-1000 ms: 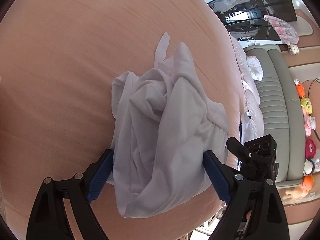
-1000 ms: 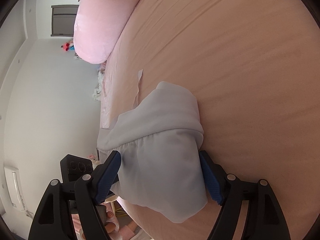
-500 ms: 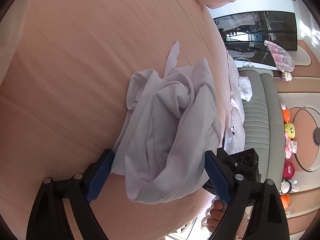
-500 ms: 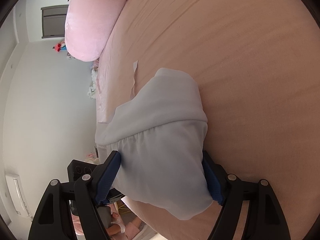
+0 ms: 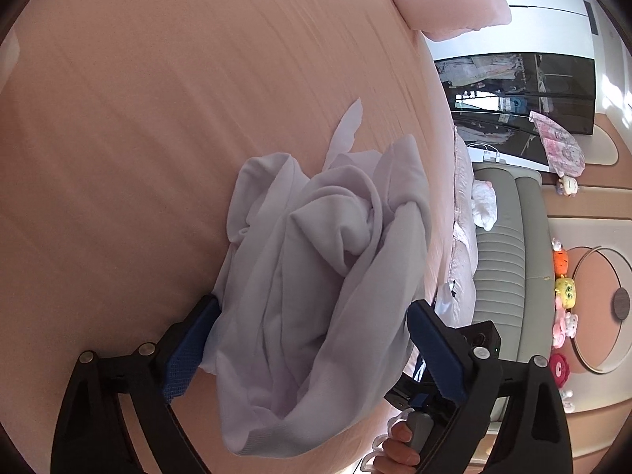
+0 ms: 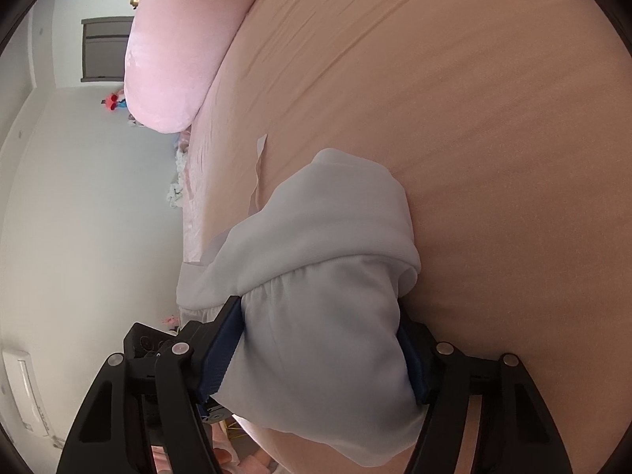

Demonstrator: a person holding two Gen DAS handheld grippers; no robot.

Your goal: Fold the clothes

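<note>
Peach bedsheet point(image 5: 158, 118) fills both views, one pink pillow point(image 6: 177, 47) upper left, a grey sofa point(image 5: 509, 252) on the right. One crumpled white garment point(image 5: 316, 276) sits lower centre. Left gripper point(image 5: 312, 347) and right gripper point(image 6: 320, 347) are both closing, cloth bunched between their blue pads.

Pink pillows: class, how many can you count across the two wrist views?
1. The pink pillow lies at the far end of the peach bed, upper left in the right wrist view, top right in the left. Others may be out of frame.
</note>
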